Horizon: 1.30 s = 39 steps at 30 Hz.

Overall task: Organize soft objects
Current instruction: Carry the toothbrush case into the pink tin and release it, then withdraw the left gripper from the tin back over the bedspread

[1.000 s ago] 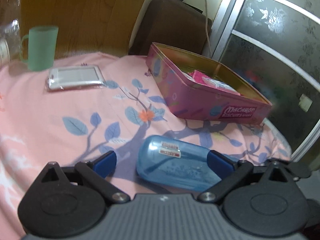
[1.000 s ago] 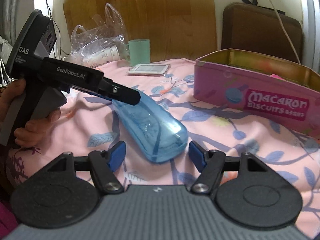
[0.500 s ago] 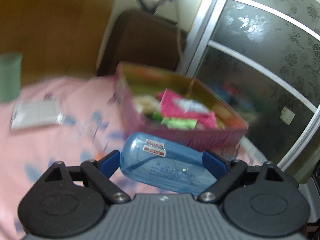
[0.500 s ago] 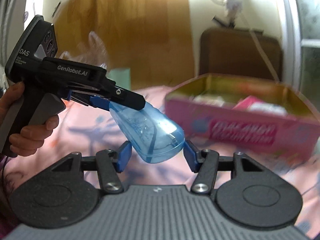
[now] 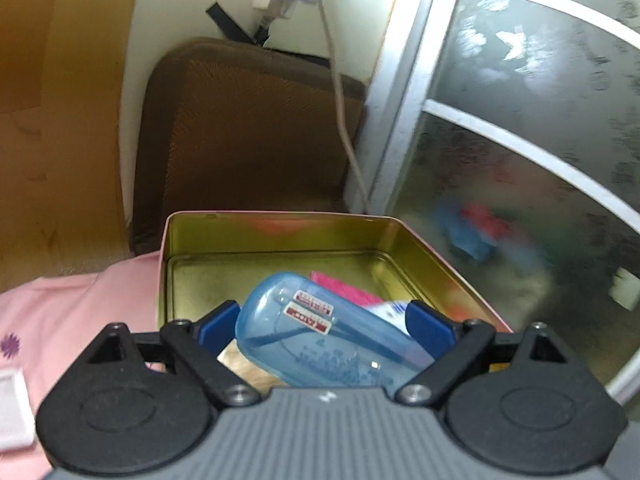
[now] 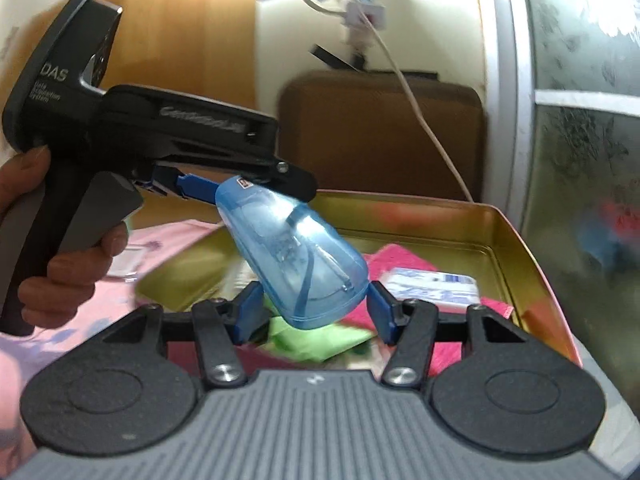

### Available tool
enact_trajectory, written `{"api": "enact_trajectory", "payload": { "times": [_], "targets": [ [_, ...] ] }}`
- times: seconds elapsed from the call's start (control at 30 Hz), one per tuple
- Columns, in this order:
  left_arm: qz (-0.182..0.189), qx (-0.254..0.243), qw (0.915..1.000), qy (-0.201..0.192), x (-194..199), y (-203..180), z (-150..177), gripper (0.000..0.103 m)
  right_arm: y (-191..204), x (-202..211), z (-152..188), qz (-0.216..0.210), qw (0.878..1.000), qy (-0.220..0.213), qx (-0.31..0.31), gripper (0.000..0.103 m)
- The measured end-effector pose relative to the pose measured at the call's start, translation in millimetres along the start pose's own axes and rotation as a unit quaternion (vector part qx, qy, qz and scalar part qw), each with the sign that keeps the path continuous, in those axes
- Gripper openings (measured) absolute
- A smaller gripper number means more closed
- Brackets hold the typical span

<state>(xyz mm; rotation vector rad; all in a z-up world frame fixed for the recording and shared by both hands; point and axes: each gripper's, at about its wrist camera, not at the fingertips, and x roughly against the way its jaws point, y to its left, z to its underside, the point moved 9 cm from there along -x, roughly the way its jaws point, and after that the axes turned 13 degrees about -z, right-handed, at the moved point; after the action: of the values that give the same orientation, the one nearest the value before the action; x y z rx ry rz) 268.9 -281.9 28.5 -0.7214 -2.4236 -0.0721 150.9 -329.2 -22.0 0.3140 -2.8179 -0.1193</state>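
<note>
A translucent blue plastic case (image 5: 320, 336) hangs in the air over an open pink tin (image 5: 280, 217) with a gold inside. My left gripper (image 5: 324, 324) is shut on one end of the case, its blue pads pressing both sides. My right gripper (image 6: 316, 310) is shut on the other, rounded end of the case (image 6: 296, 256). In the right wrist view a person's hand (image 6: 72, 272) holds the left gripper's black handle at the left. Inside the tin (image 6: 516, 240) lie a pink cloth (image 6: 400, 258), a green cloth (image 6: 312, 340) and a white and blue packet (image 6: 432, 286).
The tin stands on a pink flowered cloth (image 5: 80, 300) near the table's far edge. Behind it are a brown chair back (image 5: 248, 140), a white cable (image 5: 340, 100) hanging from a wall plug, and a frosted glass door (image 5: 520, 160) at the right.
The case lay on the cloth with the left gripper around it. The right gripper closed on its other end, and both lifted it and carried it rightwards over the tin.
</note>
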Motion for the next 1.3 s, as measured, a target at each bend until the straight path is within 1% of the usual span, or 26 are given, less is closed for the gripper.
{"api": "enact_trajectory", "payload": {
  "times": [0.07, 0.13, 0.17, 0.2, 0.27, 0.33, 0.37, 0.47, 0.7, 0.8, 0.9, 1.03, 1.1, 1.2, 1.3],
  "targets": [
    [-0.016, 0.005, 0.9998, 0.004, -20.2, -1.9, -5.5, 0.1, -10.9, -17.8, -2.3, 0.015, 1.0, 0.012, -0.001, 0.06],
    [-0.028, 0.022, 0.9992, 0.02, -36.7, 0.5, -6.8, 0.1, -20.0, -36.1, -3.5, 0.037, 0.999, 0.024, -0.001, 0.06],
    [-0.026, 0.033, 0.9987, 0.029, -40.3, 2.4, -5.0, 0.1, -23.3, -40.1, -1.8, 0.046, 0.999, 0.027, -0.001, 0.06],
    [-0.017, 0.047, 0.998, 0.038, -42.1, 4.1, -2.1, 0.1, -26.3, -43.9, -0.3, 0.049, 0.998, 0.029, -0.007, 0.061],
    [-0.008, 0.051, 0.9978, 0.042, -39.0, 5.7, 2.6, 0.1, -26.4, -40.6, 2.9, 0.033, 0.999, 0.017, -0.028, 0.061],
    [-0.02, 0.036, 0.9985, 0.036, -31.8, 6.8, 9.0, 0.1, -23.5, -30.5, 5.0, 0.026, 0.999, 0.001, -0.041, 0.061],
    [-0.025, 0.033, 0.9985, 0.035, -26.9, 7.5, 12.4, 0.1, -22.5, -26.6, 5.3, 0.028, 0.999, -0.004, -0.043, 0.061],
    [-0.019, 0.035, 0.9987, 0.032, -7.7, 5.5, 20.8, 0.1, -14.9, -4.3, 5.3, 0.028, 0.998, -0.028, -0.054, 0.061],
    [-0.028, 0.019, 0.9994, -0.009, 65.4, -0.5, 45.4, 0.1, 5.2, 50.2, 8.0, 0.024, 0.994, -0.068, -0.076, 0.062],
    [-0.042, 0.01, 0.9989, -0.018, 95.2, 2.8, 64.1, 0.1, 17.0, 72.3, 15.9, 0.018, 0.993, -0.075, -0.089, 0.063],
    [-0.062, 0.0, 0.9979, -0.015, 112.5, 8.0, 85.3, 0.1, 25.0, 77.2, 26.4, 0.009, 0.993, -0.067, -0.101, 0.064],
    [-0.099, -0.009, 0.995, 0.006, 125.3, 23.3, 119.4, 0.1, 40.8, 75.3, 51.8, -0.008, 0.992, -0.03, -0.122, 0.064],
    [-0.123, -0.013, 0.9922, 0.017, 128.5, 35.5, 135.7, 0.1, 49.8, 71.4, 62.9, -0.017, 0.991, -0.012, -0.129, 0.064],
    [-0.154, -0.016, 0.9874, 0.032, 132.8, 54.7, 154.3, 0.1, 65.7, 62.3, 75.8, -0.028, 0.991, 0.015, -0.126, 0.064],
    [-0.175, -0.009, 0.9835, 0.045, 137.7, 76.6, 167.8, 0.1, 82.8, 53.2, 82.4, -0.038, 0.992, 0.036, -0.115, 0.064]
  ]
}}
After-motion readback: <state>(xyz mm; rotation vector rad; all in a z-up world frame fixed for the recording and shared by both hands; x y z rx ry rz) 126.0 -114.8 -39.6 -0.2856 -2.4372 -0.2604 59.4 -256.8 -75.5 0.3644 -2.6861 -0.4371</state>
